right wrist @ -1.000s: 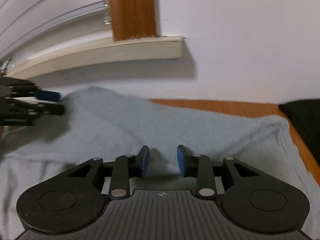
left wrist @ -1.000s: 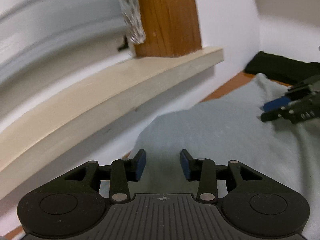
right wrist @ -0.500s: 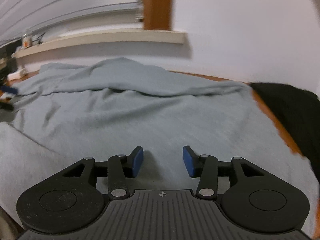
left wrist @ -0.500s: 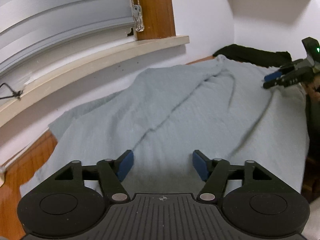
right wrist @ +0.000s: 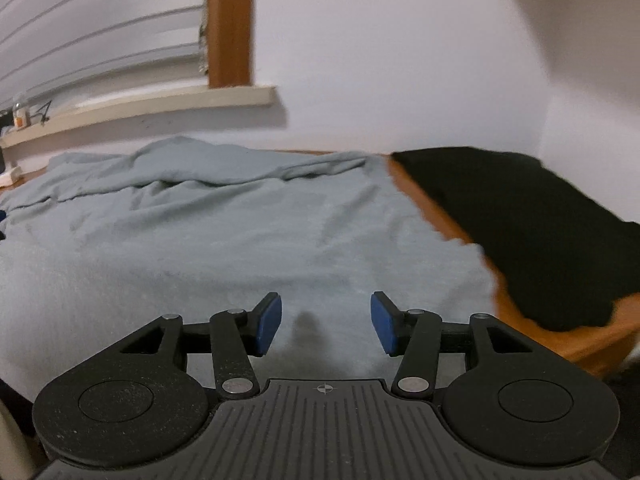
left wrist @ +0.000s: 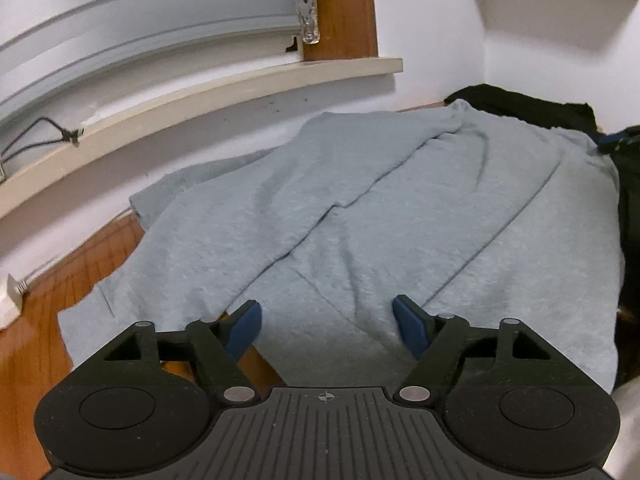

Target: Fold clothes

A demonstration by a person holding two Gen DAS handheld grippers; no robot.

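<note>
The pale blue garment [left wrist: 400, 216] now lies spread and rumpled on the wooden table [left wrist: 48, 312], its long axis running along the wall under the window sill [left wrist: 240, 80], since both the left gripper [left wrist: 327, 330] and right gripper [right wrist: 326, 322] pulled back from its far edge with fingers spread, holding nothing, so that fold looks released.

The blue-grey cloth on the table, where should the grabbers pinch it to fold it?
Probably the near edge of the cloth, one corner each, coming in low from the front. The left gripper and right gripper are open there, and that edge lies flat; the far part is bunched up.
</note>
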